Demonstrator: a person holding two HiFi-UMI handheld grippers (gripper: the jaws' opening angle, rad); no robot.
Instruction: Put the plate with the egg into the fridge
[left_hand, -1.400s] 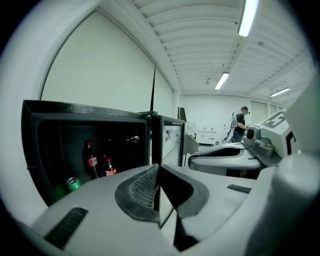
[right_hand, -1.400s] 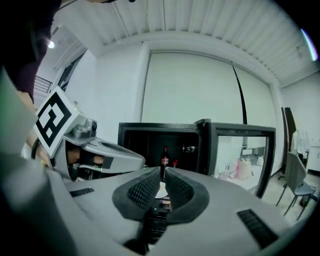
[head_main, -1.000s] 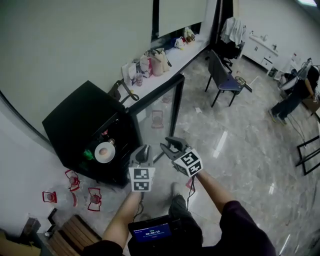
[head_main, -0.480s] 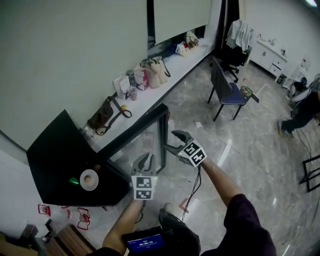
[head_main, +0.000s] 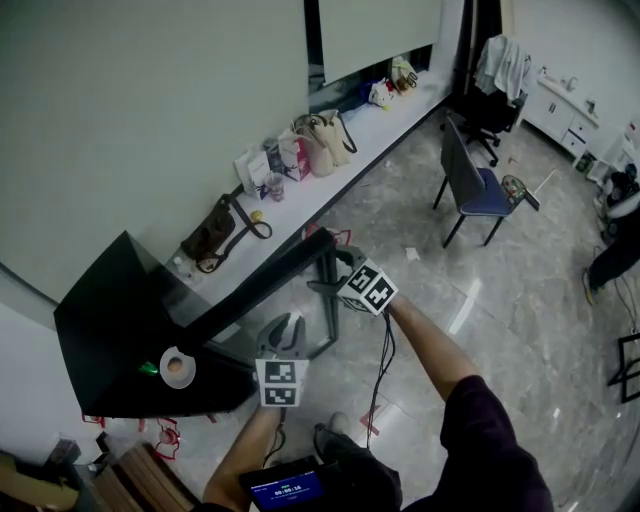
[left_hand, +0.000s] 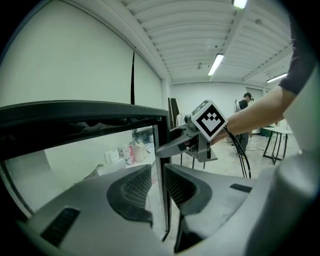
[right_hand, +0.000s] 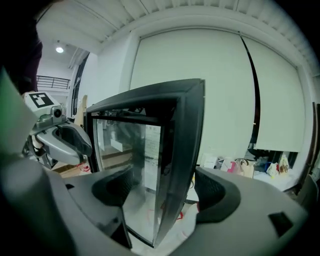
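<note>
marble floor (head_main: 500, 300); fridge (head_main: 110, 300) at 8 o'clock holds plate (head_main: 166, 358) with egg (head_main: 176, 367). left gripper (head_main: 288, 320) and right gripper (head_main: 328, 272): jaws just opening, apart, door (head_main: 250, 290) edge between.

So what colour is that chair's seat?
Blue. The chair has a dark back and legs; the head view shows it best.

The plate (head_main: 166, 359) with the egg (head_main: 177, 369) sits inside the black fridge (head_main: 108, 322). The left hand-held gripper (head_main: 285, 326) and right hand-held gripper (head_main: 326, 272), jaws just opening, apparently straddle the edge of its door (head_main: 255, 290).
</note>
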